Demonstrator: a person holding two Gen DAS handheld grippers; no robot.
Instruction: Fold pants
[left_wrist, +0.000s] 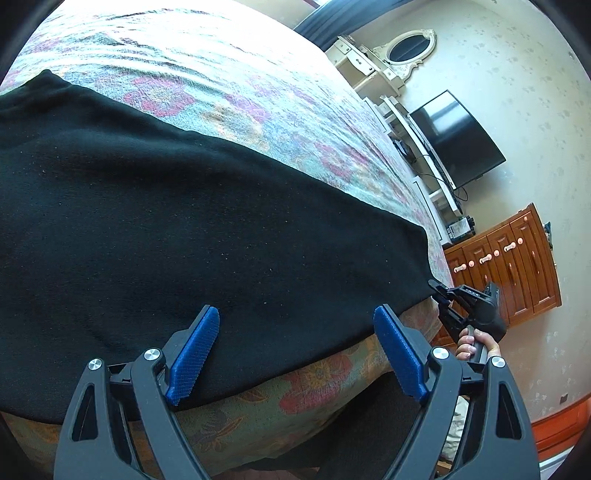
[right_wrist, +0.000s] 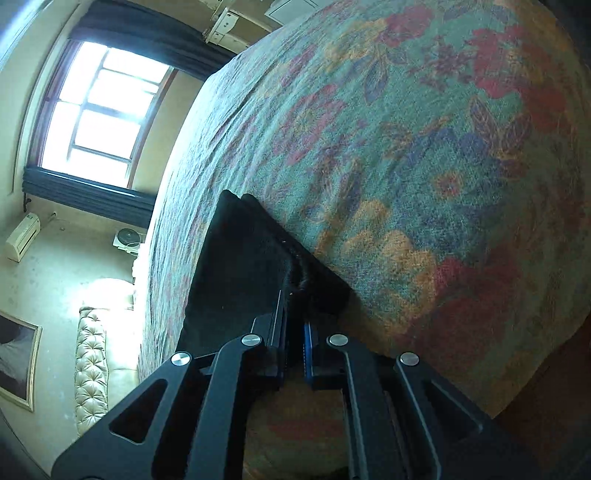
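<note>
Black pants lie flat on a bed with a floral cover, reaching to its near edge. My left gripper is open, its blue pads just above the pants' near edge, holding nothing. My right gripper is shut on a corner of the pants. It also shows in the left wrist view, pinching the pants' right corner at the bed's edge.
A dark TV and white shelves stand against the far wall, with a wooden cabinet beside them. The right wrist view shows a window and a tufted headboard. The floral cover stretches beyond the pants.
</note>
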